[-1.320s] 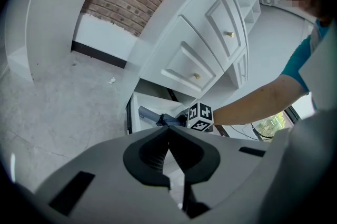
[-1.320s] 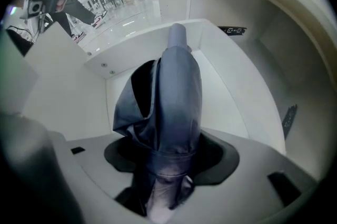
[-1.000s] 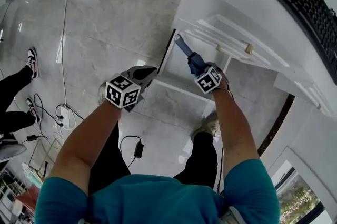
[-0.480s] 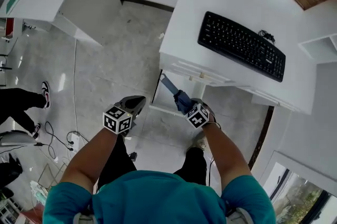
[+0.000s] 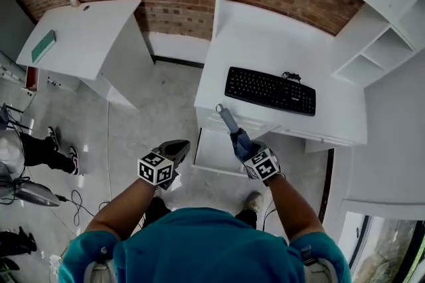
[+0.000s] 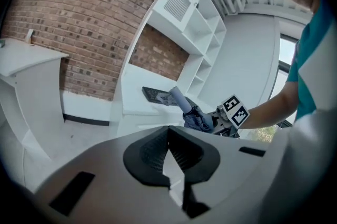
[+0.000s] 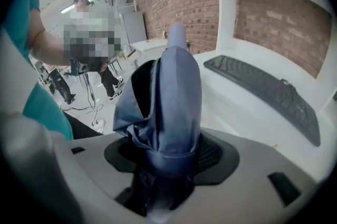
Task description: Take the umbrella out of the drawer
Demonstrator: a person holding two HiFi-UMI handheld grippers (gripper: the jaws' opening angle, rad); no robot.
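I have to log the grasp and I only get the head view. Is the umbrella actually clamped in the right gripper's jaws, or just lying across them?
Observer: Clamped. In the right gripper view the right gripper has its jaws pressed on both sides of the folded blue umbrella, which sticks straight out between them.
Operator: And the left one, is anything in it?
Observer: No. The left gripper view shows the left gripper with its jaws together and nothing between them.
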